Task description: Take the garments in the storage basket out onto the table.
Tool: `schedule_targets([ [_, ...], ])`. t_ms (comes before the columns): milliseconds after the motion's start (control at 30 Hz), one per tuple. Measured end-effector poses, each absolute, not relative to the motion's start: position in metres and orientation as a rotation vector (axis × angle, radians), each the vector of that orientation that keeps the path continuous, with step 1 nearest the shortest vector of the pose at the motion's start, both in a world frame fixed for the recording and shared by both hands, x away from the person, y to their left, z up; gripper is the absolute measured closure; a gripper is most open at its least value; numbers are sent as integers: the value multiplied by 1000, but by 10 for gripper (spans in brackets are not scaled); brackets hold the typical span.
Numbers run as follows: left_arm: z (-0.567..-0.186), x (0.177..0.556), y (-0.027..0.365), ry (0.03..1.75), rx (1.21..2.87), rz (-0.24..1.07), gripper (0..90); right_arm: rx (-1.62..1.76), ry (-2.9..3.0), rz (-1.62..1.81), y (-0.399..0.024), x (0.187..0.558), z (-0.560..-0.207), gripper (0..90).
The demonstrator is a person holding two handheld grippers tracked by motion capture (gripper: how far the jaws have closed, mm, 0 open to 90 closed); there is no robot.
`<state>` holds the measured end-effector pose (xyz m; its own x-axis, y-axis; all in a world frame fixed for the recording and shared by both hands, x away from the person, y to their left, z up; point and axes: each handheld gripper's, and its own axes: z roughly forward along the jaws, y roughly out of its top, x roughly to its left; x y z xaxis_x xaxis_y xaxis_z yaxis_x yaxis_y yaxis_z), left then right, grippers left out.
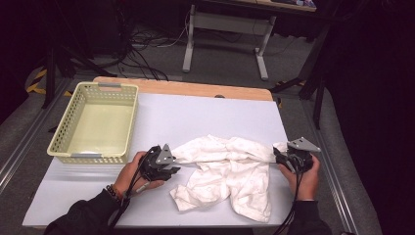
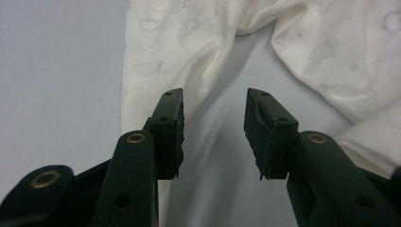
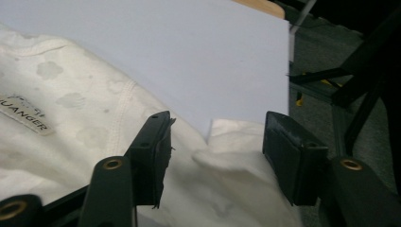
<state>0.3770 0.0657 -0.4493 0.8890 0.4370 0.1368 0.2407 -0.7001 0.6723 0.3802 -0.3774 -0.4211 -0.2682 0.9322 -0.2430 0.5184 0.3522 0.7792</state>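
Observation:
A crumpled white garment [image 1: 230, 169] with a faint printed pattern lies on the near half of the white table top [image 1: 205, 112]. My left gripper [image 1: 177, 163] is at its left end, held in a hand. In the left gripper view the jaws [image 2: 213, 101] stand open over bare table, with the cloth [image 2: 179, 42] under the left jaw and ahead. My right gripper [image 1: 278, 155] is at the garment's right end. In the right gripper view its jaws [image 3: 216, 125] stand open with a fold of cloth [image 3: 85, 109] lying between them, untouched by the pads. A sewn label [image 3: 23, 118] shows on the cloth.
A pale yellow perforated basket [image 1: 93, 157] stands at the table's left side. The table's right edge [image 3: 287, 71] is close to my right gripper, with dark metal frame legs beyond it. Cables and a desk frame [image 1: 225, 34] lie on the floor past the far edge.

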Motion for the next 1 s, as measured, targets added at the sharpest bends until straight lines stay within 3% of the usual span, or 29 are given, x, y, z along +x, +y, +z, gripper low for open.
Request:
schedule_targets([
  [100,-455,383,59,516,2402,393,758,1268,1966,731,-379,390,-431,554],
  [133,-455,385,58,505,2398,375,863,1265,1984,673,-381,394,-437,605],
  [300,-455,390,58,524,2394,333,899,1309,1967,697,-390,395,-444,730],
  [400,-452,388,60,542,2387,356,900,1332,1941,746,-396,393,-444,868],
  [900,-410,363,102,534,2218,468,900,1446,1564,892,-428,362,-415,888],
  [967,-409,363,104,531,2218,464,900,1488,1524,863,-434,358,-413,848],
  [1000,-408,363,104,528,2220,463,900,1500,1508,846,-435,356,-412,784],
])
